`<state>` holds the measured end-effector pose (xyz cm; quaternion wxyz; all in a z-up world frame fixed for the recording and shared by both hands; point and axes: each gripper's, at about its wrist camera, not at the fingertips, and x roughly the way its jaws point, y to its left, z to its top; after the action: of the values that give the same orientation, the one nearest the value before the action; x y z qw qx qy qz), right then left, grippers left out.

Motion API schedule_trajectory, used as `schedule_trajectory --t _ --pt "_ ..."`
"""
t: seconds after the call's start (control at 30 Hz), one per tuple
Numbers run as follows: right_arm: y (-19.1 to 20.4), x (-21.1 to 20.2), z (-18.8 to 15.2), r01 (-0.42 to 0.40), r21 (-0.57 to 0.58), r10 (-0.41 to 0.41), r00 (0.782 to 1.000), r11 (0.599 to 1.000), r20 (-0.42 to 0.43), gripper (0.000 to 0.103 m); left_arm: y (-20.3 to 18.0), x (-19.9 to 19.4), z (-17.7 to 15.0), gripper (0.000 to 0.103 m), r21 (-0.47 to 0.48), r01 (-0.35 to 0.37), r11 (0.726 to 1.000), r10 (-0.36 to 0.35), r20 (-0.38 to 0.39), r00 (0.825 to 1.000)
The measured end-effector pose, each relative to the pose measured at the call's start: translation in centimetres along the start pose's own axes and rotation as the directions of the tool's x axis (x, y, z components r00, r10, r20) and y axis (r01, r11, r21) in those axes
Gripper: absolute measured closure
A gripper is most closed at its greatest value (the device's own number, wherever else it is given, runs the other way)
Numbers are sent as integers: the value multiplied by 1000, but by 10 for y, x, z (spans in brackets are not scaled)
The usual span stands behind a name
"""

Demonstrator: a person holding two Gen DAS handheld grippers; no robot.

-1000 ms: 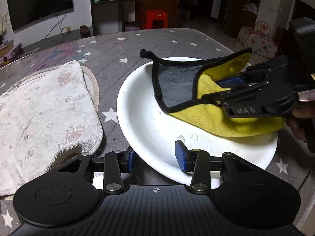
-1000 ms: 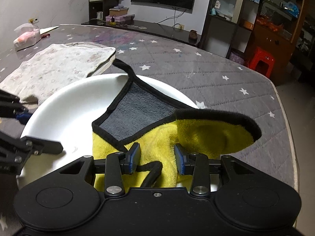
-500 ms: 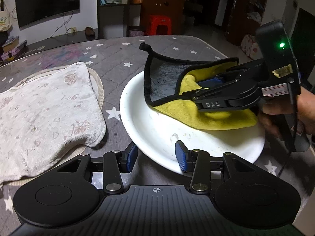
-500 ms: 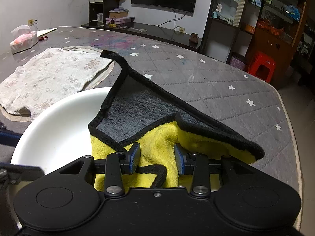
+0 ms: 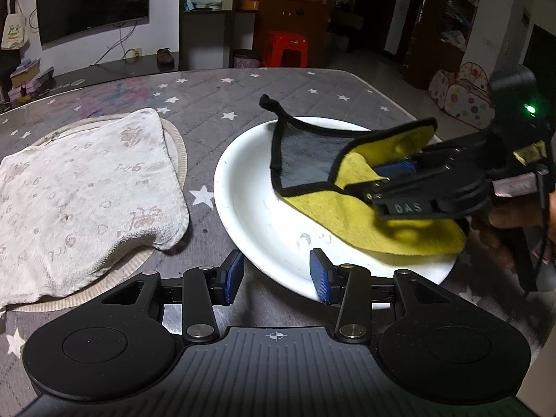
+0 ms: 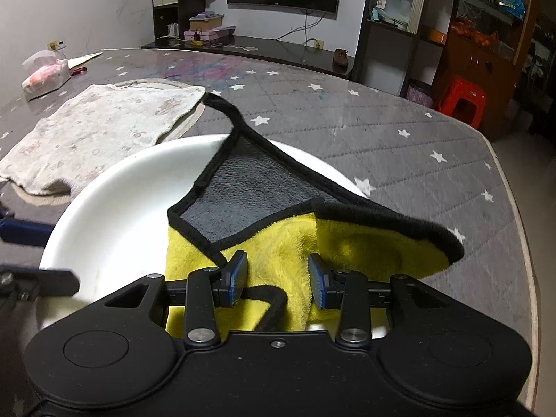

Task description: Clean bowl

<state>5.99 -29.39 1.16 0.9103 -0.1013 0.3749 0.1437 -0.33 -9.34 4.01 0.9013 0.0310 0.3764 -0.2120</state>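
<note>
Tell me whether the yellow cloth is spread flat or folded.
Folded: the yellow cloth has a corner turned over, showing its grey backing, as it lies in the white bowl.

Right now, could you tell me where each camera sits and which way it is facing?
Left wrist: on the left gripper at the white bowl's near rim, looking across it; shows its open fingers, the right gripper and a hand.
Right wrist: on the right gripper over the yellow cloth, facing the TV wall; shows its fingers, and the left gripper at left.
Shared: bowl, cloth, white towel, star-print table cover.
</note>
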Motion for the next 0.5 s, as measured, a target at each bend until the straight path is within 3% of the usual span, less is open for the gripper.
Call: schedule_trajectory --t 0.5 --pt "9 -20 -8 -24 -25 23 998 999 -67 62 1 2 -1 58 -11 18 1000 -18 -9 1000"
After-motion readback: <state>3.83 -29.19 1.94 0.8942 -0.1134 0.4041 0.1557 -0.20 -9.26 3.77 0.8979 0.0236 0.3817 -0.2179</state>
